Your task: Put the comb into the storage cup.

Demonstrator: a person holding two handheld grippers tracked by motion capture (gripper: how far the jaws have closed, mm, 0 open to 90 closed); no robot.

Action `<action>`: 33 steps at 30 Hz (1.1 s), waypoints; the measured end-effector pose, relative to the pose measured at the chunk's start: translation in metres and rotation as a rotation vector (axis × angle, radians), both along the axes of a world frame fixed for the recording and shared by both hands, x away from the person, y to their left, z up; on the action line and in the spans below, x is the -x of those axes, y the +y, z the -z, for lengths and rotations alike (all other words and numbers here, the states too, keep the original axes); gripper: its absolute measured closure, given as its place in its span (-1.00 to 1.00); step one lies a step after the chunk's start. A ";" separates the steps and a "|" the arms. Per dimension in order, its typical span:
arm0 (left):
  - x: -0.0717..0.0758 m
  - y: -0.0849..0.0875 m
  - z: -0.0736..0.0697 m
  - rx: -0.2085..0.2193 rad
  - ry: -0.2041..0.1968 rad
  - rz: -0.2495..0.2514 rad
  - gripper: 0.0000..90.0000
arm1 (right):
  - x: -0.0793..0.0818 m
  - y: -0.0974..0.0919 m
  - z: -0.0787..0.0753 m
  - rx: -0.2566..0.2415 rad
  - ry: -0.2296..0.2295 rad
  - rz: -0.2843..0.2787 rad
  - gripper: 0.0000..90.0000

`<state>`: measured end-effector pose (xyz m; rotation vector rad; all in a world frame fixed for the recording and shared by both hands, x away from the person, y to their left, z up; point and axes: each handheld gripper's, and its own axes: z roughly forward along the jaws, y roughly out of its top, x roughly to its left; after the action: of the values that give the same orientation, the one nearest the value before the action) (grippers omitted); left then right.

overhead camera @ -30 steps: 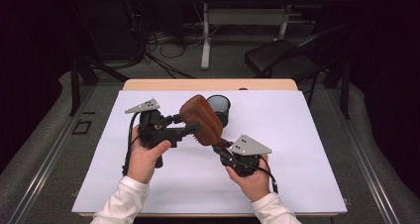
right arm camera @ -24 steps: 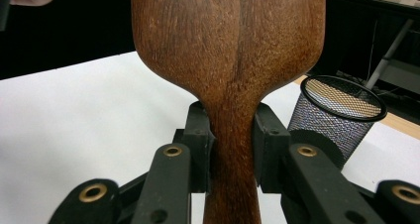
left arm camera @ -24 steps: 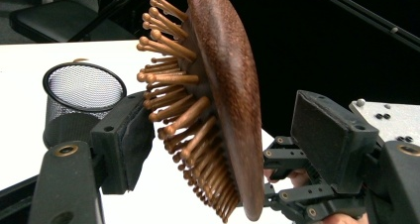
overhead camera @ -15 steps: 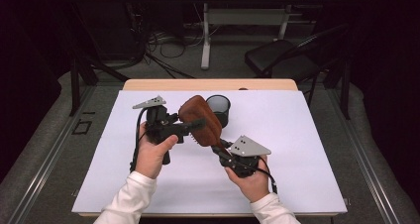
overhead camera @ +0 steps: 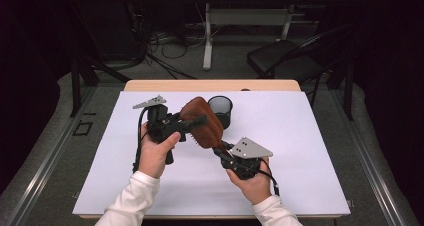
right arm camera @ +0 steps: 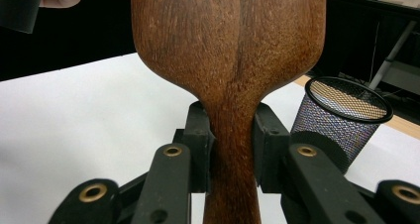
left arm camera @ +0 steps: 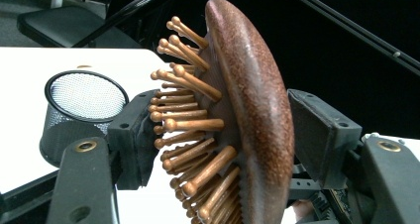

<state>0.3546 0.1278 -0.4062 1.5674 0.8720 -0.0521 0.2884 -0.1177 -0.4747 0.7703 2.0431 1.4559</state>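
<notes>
A brown wooden hairbrush [overhead camera: 204, 128] hangs above the white table, head up toward the far left. My right gripper [overhead camera: 221, 147] is shut on its handle [right arm camera: 232, 149], one pad on each side. My left gripper [overhead camera: 196, 122] comes in from the left and is shut across the brush head [left arm camera: 247, 110]. One pad presses the wooden bristles [left arm camera: 183, 130] and the other sits against the smooth back. A black mesh cup [overhead camera: 220, 109] stands upright just behind the brush.
White paper [overhead camera: 310, 146] covers the table top, whose wooden edge [overhead camera: 210, 85] shows at the back. The mesh cup [right arm camera: 341, 120] looks empty inside. A black chair [overhead camera: 285, 61] and cables sit on the floor beyond the table.
My left gripper has moved right, from beside the brush head to around it, and its jaws now hold the head. The right gripper and the brush have barely moved.
</notes>
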 end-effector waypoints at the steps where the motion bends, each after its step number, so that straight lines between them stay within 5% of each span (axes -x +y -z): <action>1: 0.000 0.000 0.000 0.002 0.000 -0.002 -0.26 | 0.000 0.000 0.000 0.000 -0.001 0.001 0.61; 16: -0.001 0.000 0.002 0.008 0.007 -0.014 -0.08 | 0.000 0.000 0.001 -0.003 -0.003 0.000 0.61; 33: -0.004 0.002 0.003 0.027 0.057 0.005 -0.02 | 0.000 0.001 0.002 0.001 -0.002 -0.002 0.61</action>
<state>0.3582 0.1300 -0.4095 1.5488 0.9091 -0.1123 0.2884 -0.1170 -0.4770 0.7660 2.0431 1.4563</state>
